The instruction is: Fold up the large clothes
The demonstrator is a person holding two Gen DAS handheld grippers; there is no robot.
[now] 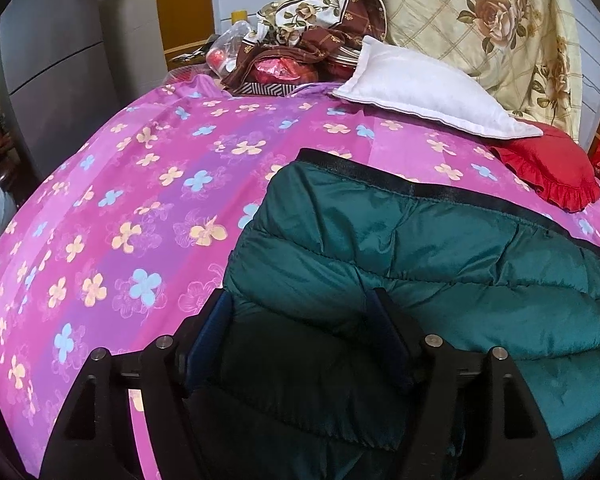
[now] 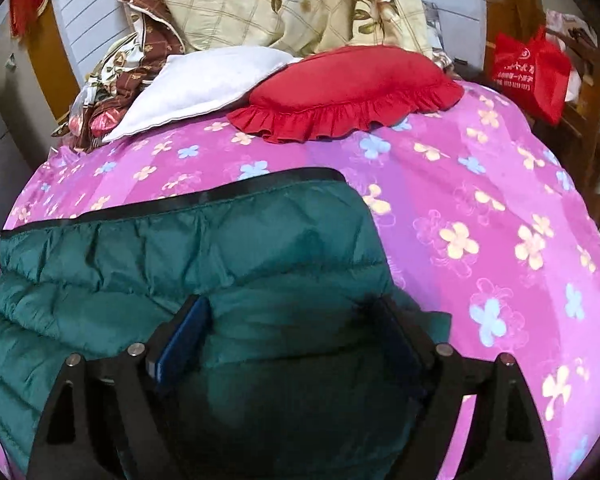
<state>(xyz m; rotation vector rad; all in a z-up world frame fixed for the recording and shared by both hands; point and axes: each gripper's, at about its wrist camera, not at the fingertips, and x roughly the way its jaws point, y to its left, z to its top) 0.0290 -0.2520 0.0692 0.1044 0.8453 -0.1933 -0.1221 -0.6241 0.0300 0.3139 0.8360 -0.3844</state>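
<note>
Red bag [image 2: 530, 70], right view only.

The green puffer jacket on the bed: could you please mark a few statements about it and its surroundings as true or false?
1. The green puffer jacket lies on a pink flowered bedspread. True.
2. The red frilled cushion sits on top of the jacket. False: it lies apart from it, further up the bed.
3. A black band edges the jacket's far side. True.
4. The white pillow lies beside the red cushion. True.
5. The left tool stands over bare bedspread. False: jacket fabric lies between its open fingers.
6. The right tool is clamped shut. False: its fingers stand wide apart.
</note>
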